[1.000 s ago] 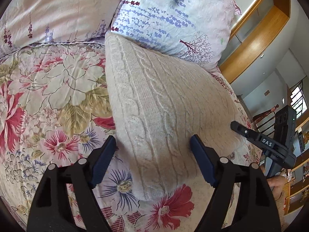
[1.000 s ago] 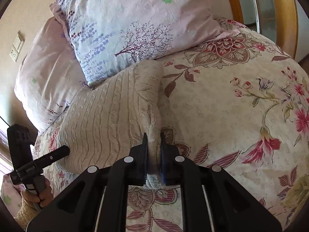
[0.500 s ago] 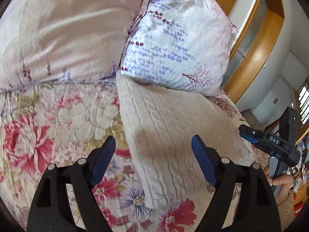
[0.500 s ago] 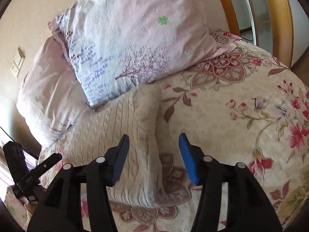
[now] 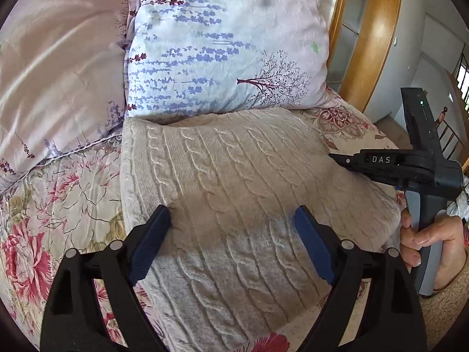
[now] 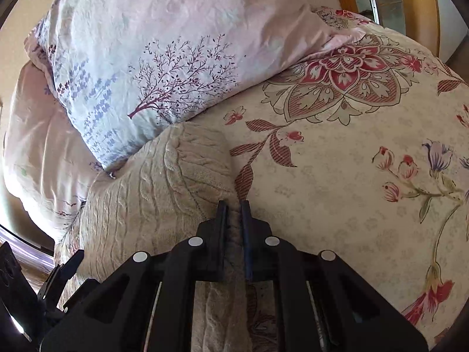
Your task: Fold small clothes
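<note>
**Right gripper pinches the sweater's edge; left gripper spread above it**

A cream cable-knit sweater (image 5: 234,193), folded into a thick rectangle, lies on the bed's floral quilt (image 5: 67,193) with its far edge tucked against a white pillow printed with lavender sprigs and a dark tree (image 5: 222,52). A plain pink pillow (image 5: 55,67) sits just beside that one.

The left gripper (image 5: 231,243) hangs over the near half of the sweater with its blue-padded fingers spread wide, one near the garment's left edge, the other over its middle; nothing lies between them but the knit below.

The right gripper (image 6: 233,228) has its jaws drawn narrow on a fold of the sweater (image 6: 164,193) at its right-hand edge, where the knit meets the quilt (image 6: 337,176). A strip of cream fabric shows between the pads. In the left wrist view, the person's right hand (image 5: 425,240) grips the grey handle of that tool at the sweater's far side.
</note>
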A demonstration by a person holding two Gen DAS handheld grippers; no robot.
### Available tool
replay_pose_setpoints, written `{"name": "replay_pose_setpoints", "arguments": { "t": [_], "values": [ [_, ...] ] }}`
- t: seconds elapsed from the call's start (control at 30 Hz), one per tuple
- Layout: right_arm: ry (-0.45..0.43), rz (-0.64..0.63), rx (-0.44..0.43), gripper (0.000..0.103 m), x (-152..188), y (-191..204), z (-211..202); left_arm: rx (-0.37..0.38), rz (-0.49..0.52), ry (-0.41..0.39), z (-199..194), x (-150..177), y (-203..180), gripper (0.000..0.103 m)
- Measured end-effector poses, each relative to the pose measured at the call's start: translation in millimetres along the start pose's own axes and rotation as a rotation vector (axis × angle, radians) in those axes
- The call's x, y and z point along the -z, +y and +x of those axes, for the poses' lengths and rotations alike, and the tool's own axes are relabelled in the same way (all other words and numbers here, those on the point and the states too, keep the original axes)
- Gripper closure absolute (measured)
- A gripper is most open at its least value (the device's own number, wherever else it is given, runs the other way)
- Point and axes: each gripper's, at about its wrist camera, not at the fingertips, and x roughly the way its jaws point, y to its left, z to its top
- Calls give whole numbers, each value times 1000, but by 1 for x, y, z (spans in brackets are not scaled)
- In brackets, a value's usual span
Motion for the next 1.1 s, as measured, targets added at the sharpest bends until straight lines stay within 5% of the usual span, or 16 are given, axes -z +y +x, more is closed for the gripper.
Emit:
{"name": "replay_pose_setpoints", "arguments": {
  "t": [0.1,0.2,0.33,0.43,0.6,0.7,0.93,1.1],
  "values": [
    [-22,-37,23,88,0,8,-8,-50,47,-5,1,3,-9,8],
    [-103,-90,21,70,7,17,-37,-27,16,-46,-18,8,-3,9],
    [-196,-235,-19,70,37,40,-76,-48,-34,-112,-51,16,20,9],
    [-200,-322,-44,70,56,51,-89,-122,-24,-102,-59,24,30,9],
    [-123,-403,34,70,72,52,-73,-170,-7,-20,-44,38,35,9],
    [-75,-414,112,68,83,43,-52,-183,11,22,-30,44,31,9],
    [-71,-398,96,64,84,39,-54,-164,-20,45,-22,45,36,8],
    [-13,-359,-5,32,77,39,-54,-169,-4,21,-31,43,31,8]
  ]
}}
